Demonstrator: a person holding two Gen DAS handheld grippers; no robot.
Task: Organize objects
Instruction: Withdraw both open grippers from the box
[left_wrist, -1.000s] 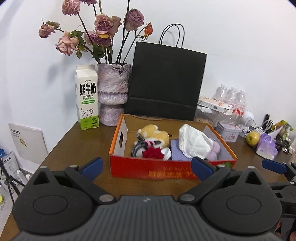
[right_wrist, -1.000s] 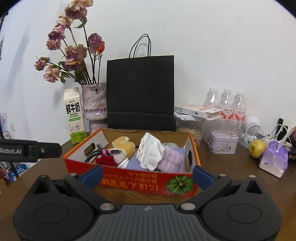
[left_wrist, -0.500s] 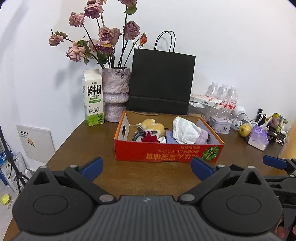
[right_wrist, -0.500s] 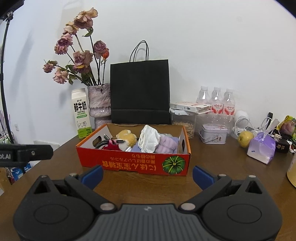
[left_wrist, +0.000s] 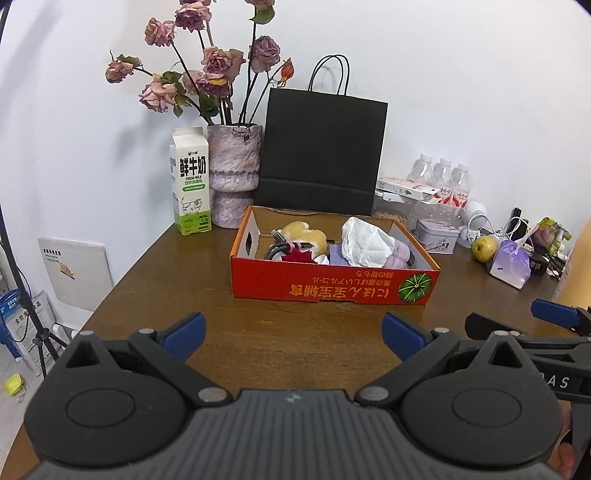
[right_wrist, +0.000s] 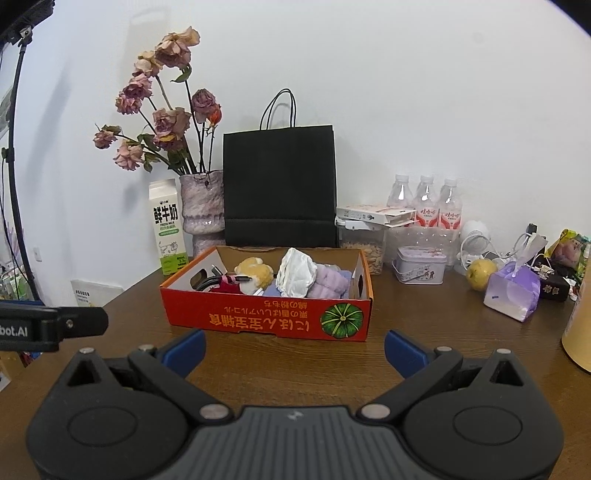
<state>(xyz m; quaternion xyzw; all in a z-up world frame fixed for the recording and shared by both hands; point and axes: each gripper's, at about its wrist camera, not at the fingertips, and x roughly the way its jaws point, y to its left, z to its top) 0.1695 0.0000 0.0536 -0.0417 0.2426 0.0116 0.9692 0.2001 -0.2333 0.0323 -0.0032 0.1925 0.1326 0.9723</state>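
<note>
My left gripper (left_wrist: 293, 334) and right gripper (right_wrist: 294, 347) hang with jaws spread, empty. The red box (left_wrist: 332, 286) sits mid-table (left_wrist: 177, 280), stuffed with soft items, long axis left-right.

At the right frame edge a yellow container (right_wrist: 581, 325) is cut off; the box (right_wrist: 266, 317) hides its contents' lower parts.

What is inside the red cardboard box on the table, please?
The red cardboard box holds a yellow plush toy, a white cloth, purple fabric, a black cable and something red. Whatever lies beneath them is covered.
</note>
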